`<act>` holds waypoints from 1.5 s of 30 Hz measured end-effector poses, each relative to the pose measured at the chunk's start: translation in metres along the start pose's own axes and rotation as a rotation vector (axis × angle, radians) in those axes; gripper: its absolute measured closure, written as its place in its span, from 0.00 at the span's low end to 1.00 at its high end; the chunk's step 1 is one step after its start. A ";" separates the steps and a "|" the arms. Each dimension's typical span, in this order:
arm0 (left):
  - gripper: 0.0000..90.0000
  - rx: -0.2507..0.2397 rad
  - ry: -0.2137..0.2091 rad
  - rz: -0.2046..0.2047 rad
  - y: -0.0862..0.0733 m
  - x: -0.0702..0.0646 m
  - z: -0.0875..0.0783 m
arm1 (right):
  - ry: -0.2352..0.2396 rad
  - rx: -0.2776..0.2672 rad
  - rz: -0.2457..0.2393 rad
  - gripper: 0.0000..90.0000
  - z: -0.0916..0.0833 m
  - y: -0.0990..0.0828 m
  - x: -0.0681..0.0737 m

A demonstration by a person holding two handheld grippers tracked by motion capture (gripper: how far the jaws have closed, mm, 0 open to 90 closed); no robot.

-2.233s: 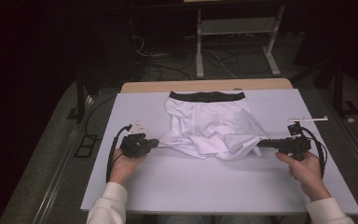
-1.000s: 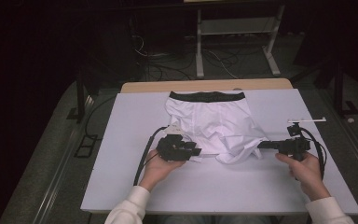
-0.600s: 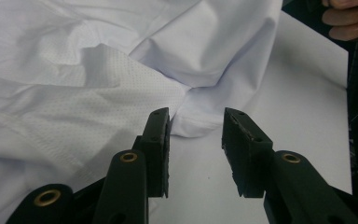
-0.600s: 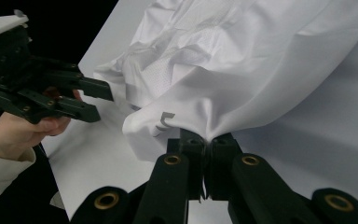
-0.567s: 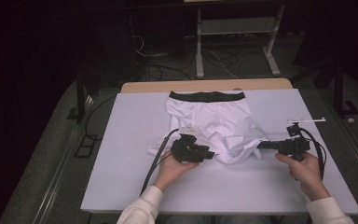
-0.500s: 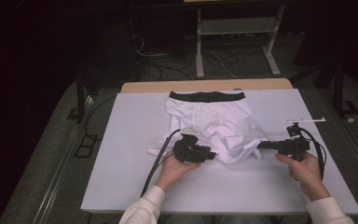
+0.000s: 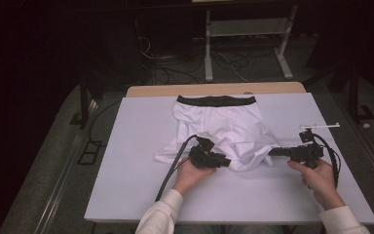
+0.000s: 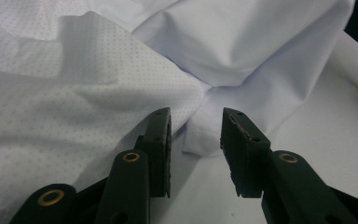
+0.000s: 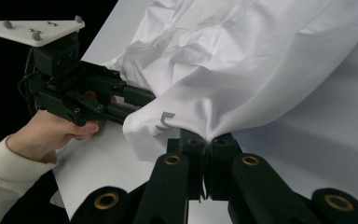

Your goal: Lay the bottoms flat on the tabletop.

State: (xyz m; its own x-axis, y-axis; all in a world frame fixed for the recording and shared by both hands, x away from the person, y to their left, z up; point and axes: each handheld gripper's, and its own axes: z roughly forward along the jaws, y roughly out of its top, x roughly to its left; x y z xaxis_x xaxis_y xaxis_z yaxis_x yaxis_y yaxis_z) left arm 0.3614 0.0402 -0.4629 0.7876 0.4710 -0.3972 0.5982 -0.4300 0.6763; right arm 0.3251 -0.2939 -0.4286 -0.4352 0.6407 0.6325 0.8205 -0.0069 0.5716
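Left claw point(image 8: 196, 140) parted, right claw point(image 9: 205, 144) clamped

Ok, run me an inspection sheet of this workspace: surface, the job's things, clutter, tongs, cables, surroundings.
Surface: white board on a wooden table, bare around the garment.
Job's things: white boxer shorts with a dark waistband, laid waistband away from the person, near hem bunched and creased.
Clutter: nothing seen.
Tongs: left tongs open, jaws either side of a hem fold, not pressing it; right tongs shut on the right leg hem.
Cables: black cable trails from the left tongs across the board; loose cables on the floor behind.
Surroundings: dark room, white metal frame beyond the table.
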 end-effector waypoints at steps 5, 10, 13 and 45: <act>0.66 -0.001 -0.029 -0.029 0.000 0.002 0.006 | -0.001 0.000 0.002 0.96 0.000 0.000 0.000; 0.69 0.006 -0.052 -0.047 -0.001 -0.001 0.010 | -0.016 0.000 0.007 0.96 0.000 0.000 -0.002; 0.80 0.022 -0.060 -0.051 -0.002 -0.004 0.013 | -0.024 -0.001 0.026 0.96 0.000 -0.001 -0.006; 0.99 0.001 -0.017 -0.111 -0.004 -0.006 0.017 | -0.237 0.076 -0.102 0.55 0.013 -0.033 -0.009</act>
State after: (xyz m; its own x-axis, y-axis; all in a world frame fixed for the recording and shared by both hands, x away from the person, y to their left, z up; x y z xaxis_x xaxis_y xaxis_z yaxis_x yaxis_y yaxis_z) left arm 0.3569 0.0259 -0.4735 0.7189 0.5026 -0.4802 0.6820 -0.3766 0.6270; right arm 0.3063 -0.2895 -0.4600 -0.4255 0.7970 0.4286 0.8064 0.1190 0.5792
